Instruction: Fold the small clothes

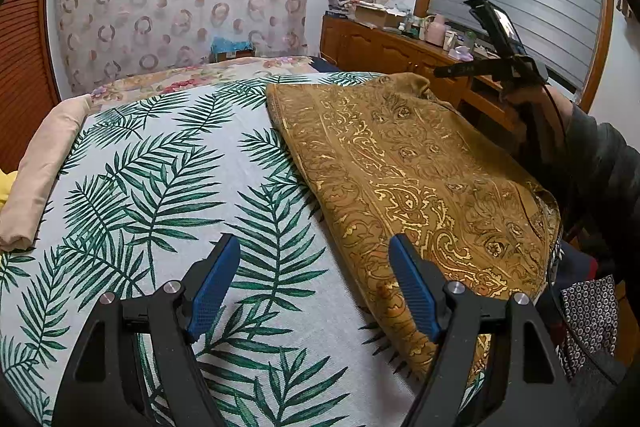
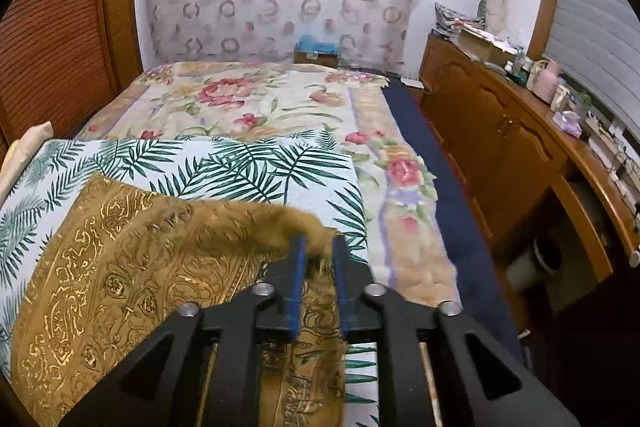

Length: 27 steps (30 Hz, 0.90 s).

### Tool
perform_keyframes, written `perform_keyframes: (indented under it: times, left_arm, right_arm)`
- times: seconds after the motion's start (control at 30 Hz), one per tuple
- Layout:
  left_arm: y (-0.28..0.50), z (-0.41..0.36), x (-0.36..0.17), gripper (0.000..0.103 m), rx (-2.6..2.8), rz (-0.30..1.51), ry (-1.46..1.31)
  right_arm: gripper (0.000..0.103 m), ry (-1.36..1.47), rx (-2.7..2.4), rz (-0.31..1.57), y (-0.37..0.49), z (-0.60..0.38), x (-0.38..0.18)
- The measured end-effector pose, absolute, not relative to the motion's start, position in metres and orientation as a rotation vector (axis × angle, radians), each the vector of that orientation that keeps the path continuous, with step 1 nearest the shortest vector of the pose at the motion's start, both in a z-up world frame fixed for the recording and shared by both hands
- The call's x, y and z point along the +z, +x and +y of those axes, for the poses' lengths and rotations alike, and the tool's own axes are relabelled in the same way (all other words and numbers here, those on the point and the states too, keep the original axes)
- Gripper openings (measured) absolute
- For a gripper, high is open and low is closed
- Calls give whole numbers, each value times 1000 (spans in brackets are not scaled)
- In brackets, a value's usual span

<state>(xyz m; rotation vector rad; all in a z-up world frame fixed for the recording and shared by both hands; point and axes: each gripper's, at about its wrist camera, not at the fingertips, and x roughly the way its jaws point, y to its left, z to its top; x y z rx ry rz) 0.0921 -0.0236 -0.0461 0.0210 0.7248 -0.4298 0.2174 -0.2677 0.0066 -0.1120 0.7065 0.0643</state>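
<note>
A mustard-gold paisley cloth (image 1: 416,179) lies on the palm-leaf sheet (image 1: 160,187) on the bed, toward its right side. My left gripper (image 1: 314,251) is open and empty, hovering over the cloth's near left edge. My right gripper (image 2: 318,247) is shut on the cloth's far right corner (image 2: 308,227) and holds it lifted off the sheet; the rest of the cloth (image 2: 120,267) lies flat to the left. In the left wrist view the right gripper (image 1: 516,67) and the hand holding it show at the cloth's far right.
A rolled beige cloth (image 1: 40,167) lies at the sheet's left edge. A floral bedspread (image 2: 260,99) covers the bed beyond. A wooden sideboard (image 2: 500,131) with clutter stands along the right wall. Patterned fabric (image 1: 592,311) hangs at the near right.
</note>
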Motion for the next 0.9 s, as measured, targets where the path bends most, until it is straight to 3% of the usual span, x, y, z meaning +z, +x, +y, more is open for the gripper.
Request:
perform_keyframes:
  times: [0.13, 0.73, 0.8, 0.83, 0.9]
  left_arm:
    - [93, -27, -48, 78, -438, 730, 20]
    - [89, -43, -60, 78, -467, 783, 46]
    - [89, -45, -61, 78, -470, 789, 47]
    - [89, -45, -62, 78, -472, 791, 47]
    - [89, -46, -64, 78, -474, 800, 49]
  right_arm:
    - [38, -107, 119, 714, 213, -263, 3]
    - [38, -49, 131, 817, 278, -279, -32]
    - [29, -30, 155, 810, 282, -278, -33]
    - [10, -21, 188, 806, 280, -277, -32]
    - [6, -47, 184, 793, 277, -279, -30]
